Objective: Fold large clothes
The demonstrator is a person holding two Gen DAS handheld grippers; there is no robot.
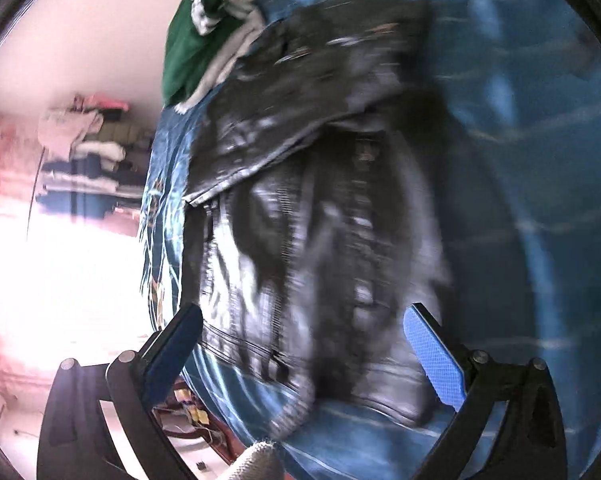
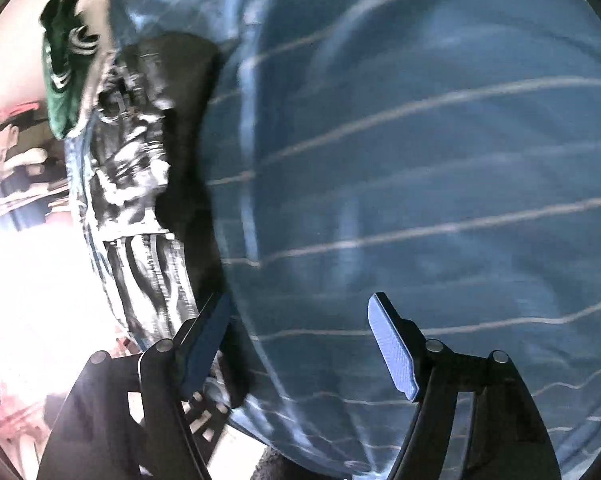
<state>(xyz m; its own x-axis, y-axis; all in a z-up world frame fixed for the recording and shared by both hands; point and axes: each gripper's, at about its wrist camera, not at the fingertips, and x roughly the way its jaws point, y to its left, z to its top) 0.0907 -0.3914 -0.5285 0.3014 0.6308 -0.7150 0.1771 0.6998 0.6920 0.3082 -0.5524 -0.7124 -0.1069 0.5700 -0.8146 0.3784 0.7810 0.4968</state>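
Blue pads on both tongs sit wide apart, nothing between them. Your left tongs (image 1: 312,352) hang open right over the dark jacket (image 1: 320,200), pads either side of its lower hem; contact can't be judged through the motion blur. Your right tongs (image 2: 304,344) are open too, over bare bedspread (image 2: 420,160), with the jacket (image 2: 140,152) off to their left.

The jacket is black, shiny, leather-like, lying spread on the blue bedspread (image 1: 540,160) with thin pale stripes. In the left wrist view one panel is folded across the upper part, a zipper line running down the side near the bed edge.

Past the jacket, at the far end of the bed, there's a green garment (image 1: 184,52) with white stripes, bunched up; the right wrist view shows it too (image 2: 62,80).

Beyond the bed edge, stacked folded clothes (image 1: 84,148) sit against a pale wall. Everything lower left is blown out by glare.
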